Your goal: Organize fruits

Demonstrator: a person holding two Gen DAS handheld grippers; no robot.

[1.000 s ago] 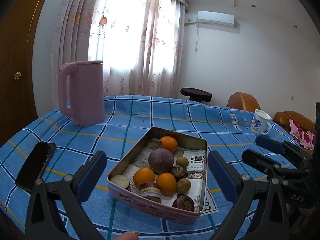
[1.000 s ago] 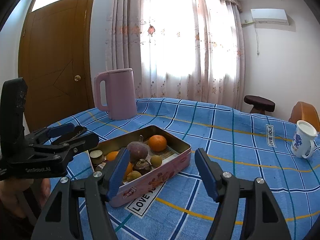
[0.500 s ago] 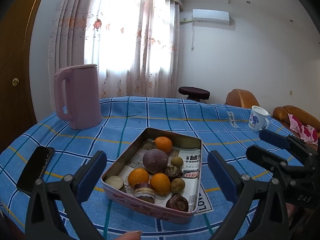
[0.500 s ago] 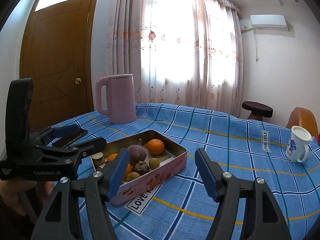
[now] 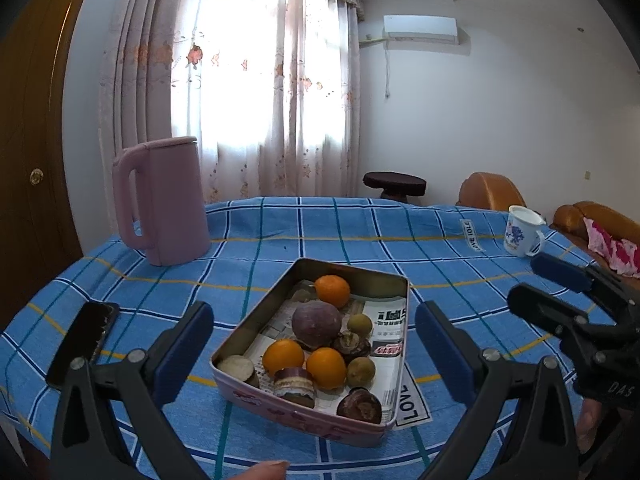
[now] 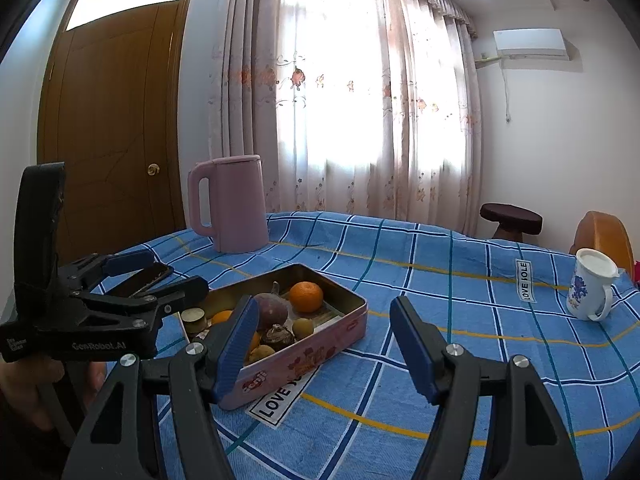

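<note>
A pink rectangular tin [image 5: 304, 416] [image 6: 320, 350] lined with newspaper sits on the blue checked tablecloth. It holds three oranges [image 5: 331, 290], a purple round fruit [image 5: 316, 319] [image 6: 271, 309], small green-brown fruits [image 5: 360, 323], dark mangosteens [image 5: 359, 405] and cut root pieces [image 5: 236, 365]. My left gripper [image 5: 314, 344] is open and empty, held above the tin's near end. My right gripper [image 6: 320, 344] is open and empty, right of the tin. Each gripper shows in the other's view [image 5: 560, 292] [image 6: 152, 280].
A pink kettle [image 5: 162, 200] [image 6: 230, 204] stands at the back left. A black phone [image 5: 82, 342] lies at the left edge. A white mug [image 5: 522, 232] [image 6: 592, 290] stands at the right. A stool [image 5: 394, 184] and chairs [image 5: 490, 192] lie beyond the table.
Both grippers have risen and tilted up a little, so the tin sits lower in both views. Both stay open and empty. Nothing in the tin has moved.
</note>
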